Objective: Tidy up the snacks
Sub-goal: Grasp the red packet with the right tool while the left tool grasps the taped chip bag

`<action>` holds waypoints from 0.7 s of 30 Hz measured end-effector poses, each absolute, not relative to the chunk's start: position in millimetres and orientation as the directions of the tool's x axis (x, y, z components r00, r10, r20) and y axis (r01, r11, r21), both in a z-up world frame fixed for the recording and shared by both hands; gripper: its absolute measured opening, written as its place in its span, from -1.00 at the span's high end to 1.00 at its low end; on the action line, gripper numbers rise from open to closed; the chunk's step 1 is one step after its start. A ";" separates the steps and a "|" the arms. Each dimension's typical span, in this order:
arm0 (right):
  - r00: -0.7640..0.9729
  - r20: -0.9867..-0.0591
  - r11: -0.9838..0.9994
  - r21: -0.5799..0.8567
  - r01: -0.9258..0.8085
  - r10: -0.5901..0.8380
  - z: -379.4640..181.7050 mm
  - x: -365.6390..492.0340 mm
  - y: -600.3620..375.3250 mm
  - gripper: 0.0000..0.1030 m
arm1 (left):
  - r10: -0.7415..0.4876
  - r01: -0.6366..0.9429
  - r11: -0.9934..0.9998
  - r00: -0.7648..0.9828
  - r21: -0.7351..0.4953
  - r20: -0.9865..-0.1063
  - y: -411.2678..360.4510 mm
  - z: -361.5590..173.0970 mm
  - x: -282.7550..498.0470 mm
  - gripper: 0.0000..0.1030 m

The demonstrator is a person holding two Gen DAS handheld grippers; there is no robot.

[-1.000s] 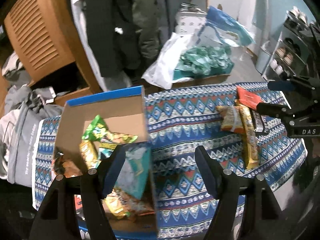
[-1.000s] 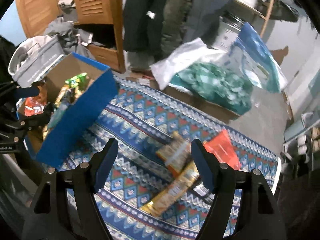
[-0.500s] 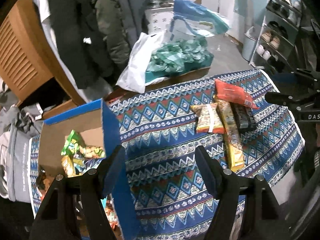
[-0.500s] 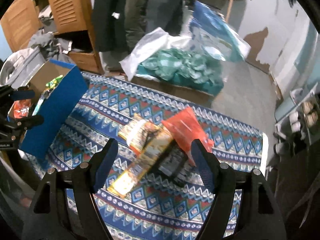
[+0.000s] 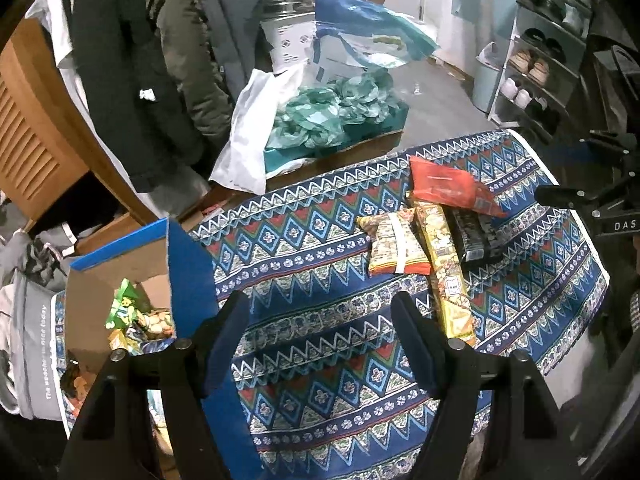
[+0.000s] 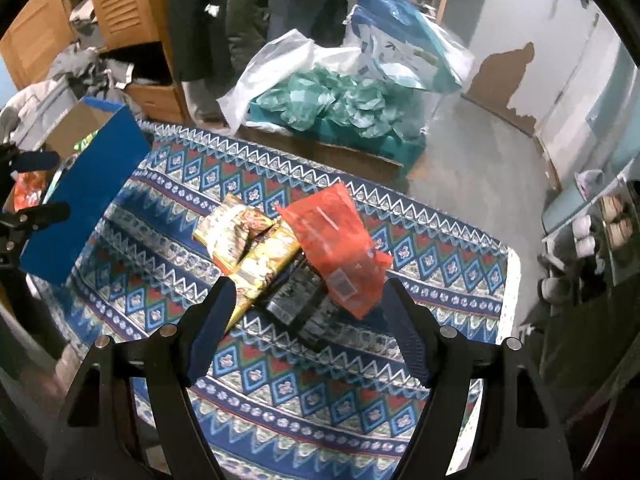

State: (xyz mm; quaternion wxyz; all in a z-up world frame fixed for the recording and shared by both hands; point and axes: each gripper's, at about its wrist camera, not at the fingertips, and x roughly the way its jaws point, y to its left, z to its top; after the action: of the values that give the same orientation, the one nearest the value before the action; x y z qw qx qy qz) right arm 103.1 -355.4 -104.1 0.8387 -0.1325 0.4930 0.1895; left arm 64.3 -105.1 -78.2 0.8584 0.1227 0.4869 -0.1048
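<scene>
A blue cardboard box (image 5: 188, 256) holding several snack packets stands at the table's left end; it also shows in the right wrist view (image 6: 92, 188). Loose snacks lie together on the patterned cloth: a red packet (image 6: 336, 248), a long yellow bar (image 5: 448, 276), a small yellow packet (image 5: 394, 246) and a black packet (image 6: 296, 296). My left gripper (image 5: 320, 340) is open and empty, above the cloth between the box and the snacks. My right gripper (image 6: 306, 324) is open and empty, just in front of the black and red packets.
The table (image 6: 460, 408) is covered by a blue patterned cloth. Behind it are a white plastic bag (image 5: 248, 144), a teal bundle (image 6: 340, 100), hanging coats and a wooden cabinet (image 5: 28, 128). A shoe rack (image 5: 536, 64) stands at the right.
My left gripper has swung right, away from the box and toward the loose snacks. My right gripper has moved closer to the snack pile, which now sits between its fingers in view.
</scene>
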 end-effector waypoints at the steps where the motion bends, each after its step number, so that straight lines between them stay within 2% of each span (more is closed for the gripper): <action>1: 0.439 -0.879 0.889 -0.037 -0.457 0.189 -104.5 105.2 -355.5 -0.45 | -0.063 0.300 0.948 0.502 0.106 -0.862 -106.0 -79.4 66.3 -0.54; 8: 0.367 -0.910 0.855 -0.027 -0.518 0.194 -128.4 140.3 -347.1 -0.46 | -0.076 0.335 0.938 0.444 0.087 -0.893 -124.0 -106.7 97.9 -0.54; 21: 0.263 -0.959 0.795 -0.080 -0.601 0.102 -197.1 192.8 -334.9 -0.46 | -0.134 0.392 0.920 0.282 -0.014 -0.950 -162.5 -168.0 147.4 -0.57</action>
State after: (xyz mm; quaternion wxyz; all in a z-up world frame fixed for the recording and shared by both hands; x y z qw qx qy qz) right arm 192.8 -334.9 -197.1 0.7630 -0.2220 0.5618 0.2303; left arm 147.4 -162.5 -168.0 0.7927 0.1116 0.5759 -0.1659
